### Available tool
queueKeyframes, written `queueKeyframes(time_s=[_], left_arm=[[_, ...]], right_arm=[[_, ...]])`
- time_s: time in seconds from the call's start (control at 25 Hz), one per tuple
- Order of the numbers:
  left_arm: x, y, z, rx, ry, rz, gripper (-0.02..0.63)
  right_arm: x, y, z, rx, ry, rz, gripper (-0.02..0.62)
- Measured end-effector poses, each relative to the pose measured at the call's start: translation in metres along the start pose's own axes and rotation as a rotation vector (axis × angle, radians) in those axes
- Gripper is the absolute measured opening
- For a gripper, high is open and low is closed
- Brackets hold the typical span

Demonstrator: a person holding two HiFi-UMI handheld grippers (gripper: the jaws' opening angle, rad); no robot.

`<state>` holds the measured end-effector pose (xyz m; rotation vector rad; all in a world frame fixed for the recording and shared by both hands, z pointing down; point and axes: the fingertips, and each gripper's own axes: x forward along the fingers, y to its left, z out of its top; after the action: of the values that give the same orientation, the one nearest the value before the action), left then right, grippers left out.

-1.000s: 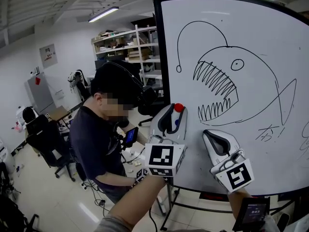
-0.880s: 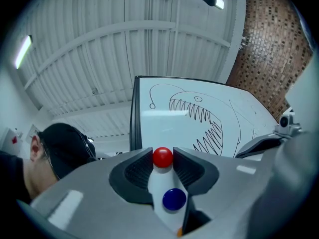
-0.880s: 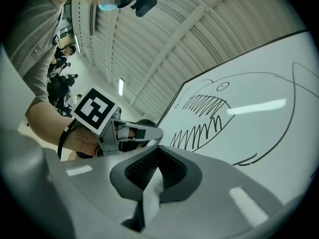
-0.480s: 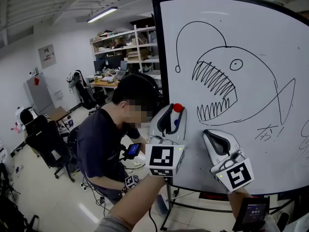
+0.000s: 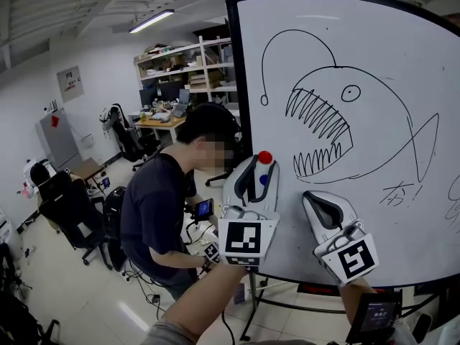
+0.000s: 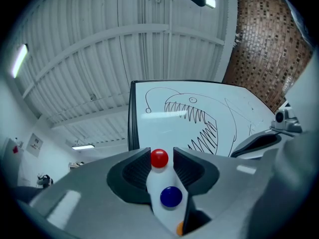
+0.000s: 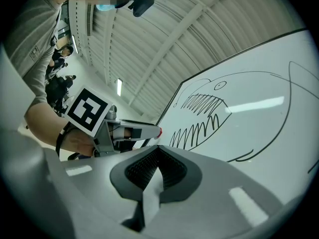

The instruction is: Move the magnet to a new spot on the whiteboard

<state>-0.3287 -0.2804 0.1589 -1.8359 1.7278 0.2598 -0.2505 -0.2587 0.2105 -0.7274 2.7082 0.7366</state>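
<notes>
A round red magnet (image 5: 265, 157) sits at the whiteboard's (image 5: 388, 49) lower left, near the black frame. My left gripper (image 5: 264, 162) is shut on it, one pad on each side, tips against the board. The left gripper view shows the red magnet (image 6: 159, 158) between the pads of the left gripper (image 6: 159, 156), with a blue magnet (image 6: 171, 196) on the board behind the gap and an orange one below it. My right gripper (image 5: 314, 196) hangs shut and empty just to the right, below the fish drawing (image 5: 323, 128). In the right gripper view, the right gripper (image 7: 157, 147) shows its pads together.
A person in a dark shirt (image 5: 162, 214) stands left of the board, looking at a small screen. Behind are office chairs (image 5: 68, 214), a desk and shelves (image 5: 190, 63). The board's stand (image 5: 287, 304) runs along the floor below. A screen (image 5: 374, 315) sits at my right wrist.
The person beside the board has straightened up and shifted to the right. Both grippers and the red magnet have hardly moved.
</notes>
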Motion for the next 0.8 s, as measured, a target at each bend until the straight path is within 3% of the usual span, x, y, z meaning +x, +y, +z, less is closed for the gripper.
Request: queueKeyframes(time_s=[0.36, 0.6, 0.8], left_arm=[[-0.016, -0.032, -0.005, 0.007, -0.008, -0.045, 0.072], [-0.025, -0.096, -0.018, -0.022, 0.041, -0.110, 0.025], [-0.028, -0.160, -0.011, -0.056, 0.068, -0.150, 0.000]], right_arm=[[-0.019, -0.006, -0.009, -0.043, 0.041, -0.031, 0.000], [-0.063, -0.023, -0.013, 0.016, 0.054, -0.066, 0.000], [-0.118, -0.052, -0.010, -0.011, 0.082, -0.085, 0.000]])
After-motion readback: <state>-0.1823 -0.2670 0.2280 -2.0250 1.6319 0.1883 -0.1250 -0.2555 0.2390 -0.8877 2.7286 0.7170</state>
